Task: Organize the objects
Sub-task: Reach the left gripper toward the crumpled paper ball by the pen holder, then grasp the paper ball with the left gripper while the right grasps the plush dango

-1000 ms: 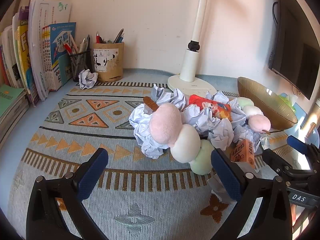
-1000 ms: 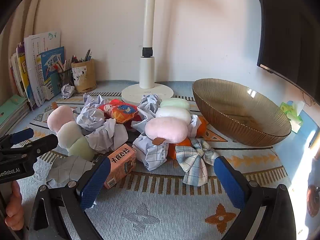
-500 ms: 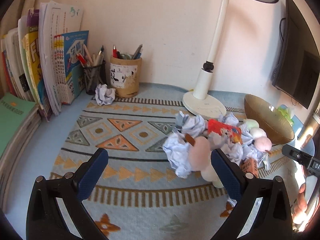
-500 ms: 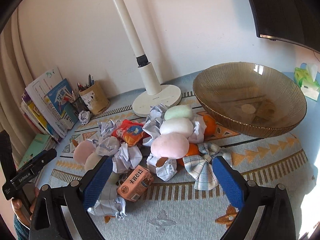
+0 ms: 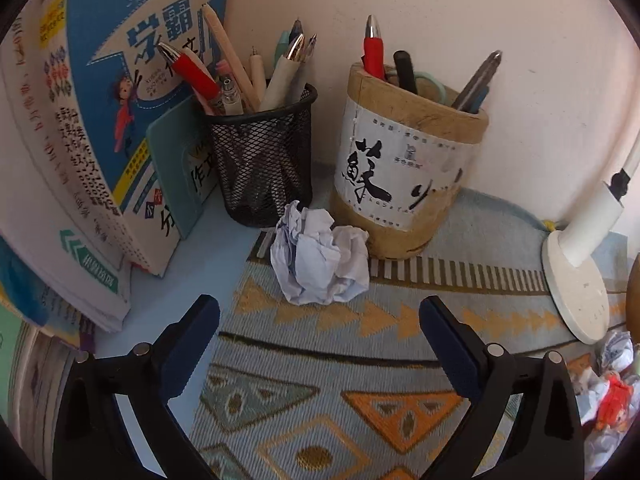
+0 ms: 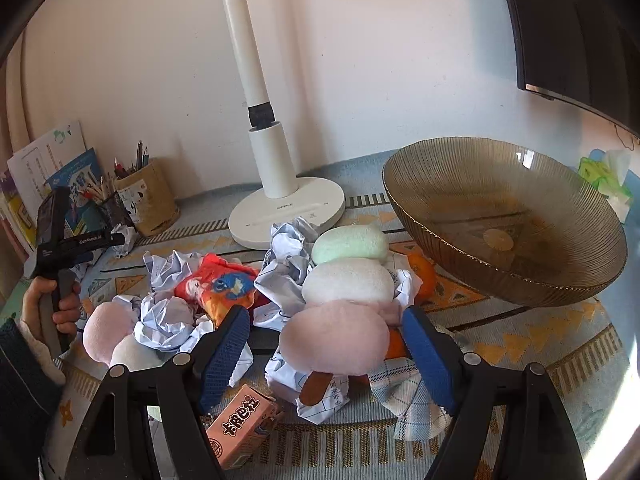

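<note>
Closing both now: my left gripper (image 5: 319,320) has swung off the pile to the crumpled paper ball (image 5: 319,255), jaws wide, nothing held. Right gripper (image 6: 326,340) has narrowed round the pink plush (image 6: 334,338), pads not touching yet.

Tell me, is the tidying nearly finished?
Not nearly. Done: nothing shows; the bowl is empty. In hand: the left gripper is open before a paper ball; the right gripper's jaws have been closing around the plush. Left: the snack bag, carton and papers.
</note>
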Motion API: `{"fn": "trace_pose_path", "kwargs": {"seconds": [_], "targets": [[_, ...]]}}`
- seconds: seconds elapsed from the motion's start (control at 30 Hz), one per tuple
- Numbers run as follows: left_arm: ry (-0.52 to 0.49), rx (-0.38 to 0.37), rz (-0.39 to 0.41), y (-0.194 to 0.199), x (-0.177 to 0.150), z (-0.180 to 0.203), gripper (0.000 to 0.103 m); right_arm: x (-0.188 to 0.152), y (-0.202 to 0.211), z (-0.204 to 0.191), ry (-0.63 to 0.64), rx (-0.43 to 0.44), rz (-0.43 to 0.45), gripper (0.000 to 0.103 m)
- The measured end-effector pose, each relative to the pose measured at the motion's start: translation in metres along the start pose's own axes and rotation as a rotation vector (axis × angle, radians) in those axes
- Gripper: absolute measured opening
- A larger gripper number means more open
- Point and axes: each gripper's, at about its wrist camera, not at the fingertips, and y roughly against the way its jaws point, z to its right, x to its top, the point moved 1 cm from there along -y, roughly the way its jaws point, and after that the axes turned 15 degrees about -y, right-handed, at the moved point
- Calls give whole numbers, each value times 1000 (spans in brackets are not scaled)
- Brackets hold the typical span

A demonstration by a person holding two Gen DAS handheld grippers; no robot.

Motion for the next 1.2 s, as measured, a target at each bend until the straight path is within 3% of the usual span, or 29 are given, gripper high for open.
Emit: {"fn": "trace_pose_path", "kwargs": {"seconds": [0.07,0.1,0.13,0.17,0.23,0.4,0.57,0.67,0.8,0.97,1.07,1.1,1.2], "targets": [[22,-13,-22,-16,4,-4,87,2,-1,4,-22,22,-8,78],[30,-15,-31,-22,5,-4,76,3,-2,5,-36,31,-11,76],[26,-19,-32,-26,5,-2,59,4,-3,6,-41,35,-13,72],[7,-25,-41,-28,4,2,52,4,-4,6,-40,27,-14,68],[-31,-14,-1,-19,4,9,49,3,-8,3,-18,7,-23,54],[-67,-25,51,25,-9,27,48,1,-2,-1,14,-5,-9,47],[-85,-74,139,110,-39,50,48,13,49,2,-34,135,25,46],[-68,-126,199,167,-61,66,48,8,90,1,4,193,36,46],[-8,-222,239,218,-102,80,48,-31,111,17,17,229,-74,46],[32,-314,215,233,-153,126,48,-80,93,48,-5,201,-235,46],[-10,-336,204,238,-175,154,48,-90,91,59,3,160,-259,47],[-32,-339,204,240,-178,162,48,-90,90,61,-1,152,-269,51],[-84,-358,214,248,-181,181,49,-91,87,61,8,104,-286,81]]}}
